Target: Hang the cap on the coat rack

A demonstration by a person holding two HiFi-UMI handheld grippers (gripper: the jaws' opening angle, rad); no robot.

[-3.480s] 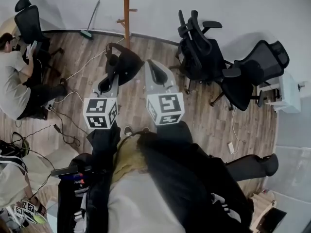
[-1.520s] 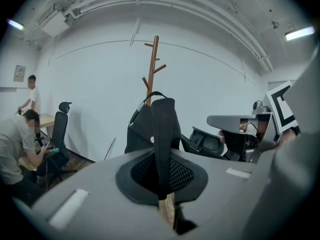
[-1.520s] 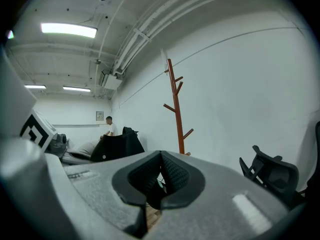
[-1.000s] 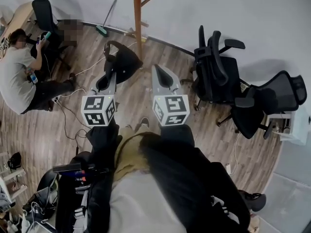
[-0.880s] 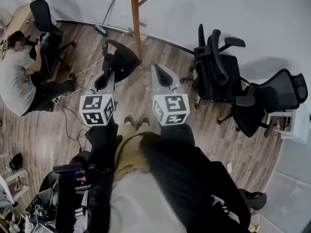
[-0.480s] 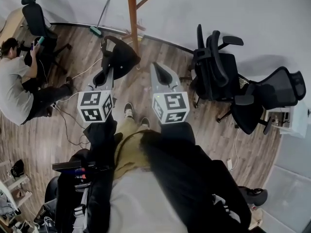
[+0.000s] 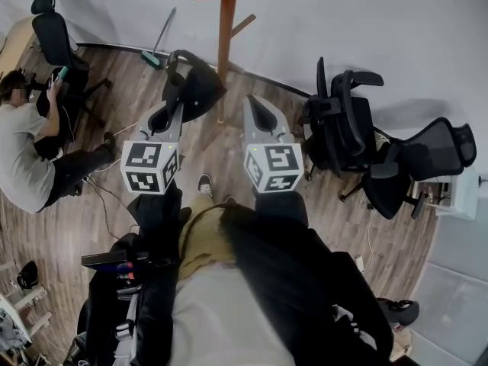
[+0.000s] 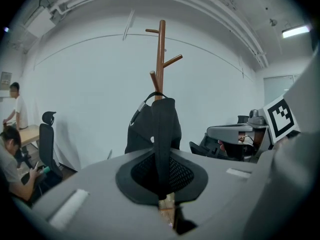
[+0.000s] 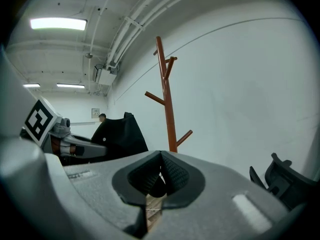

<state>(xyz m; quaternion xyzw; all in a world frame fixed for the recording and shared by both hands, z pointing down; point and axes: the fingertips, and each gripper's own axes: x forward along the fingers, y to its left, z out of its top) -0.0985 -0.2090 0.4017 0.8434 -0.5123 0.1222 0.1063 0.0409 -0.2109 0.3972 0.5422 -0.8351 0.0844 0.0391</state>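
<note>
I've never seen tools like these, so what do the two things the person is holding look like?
Both are pale grey, wedge-shaped shells narrowing to the tips. The left tongs and right tongs have black, textured pads inside. Each carries a white cube printed with black square markers. The person's sleeves are black.

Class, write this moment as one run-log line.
left gripper: shut on cap | right gripper: shut, empty | coat rack: ahead, cap not yet hung

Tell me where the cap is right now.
In the head view the black cap hangs from the shut jaws of the left gripper, left of centre, just left of the coat rack and its wooden pole.
</note>
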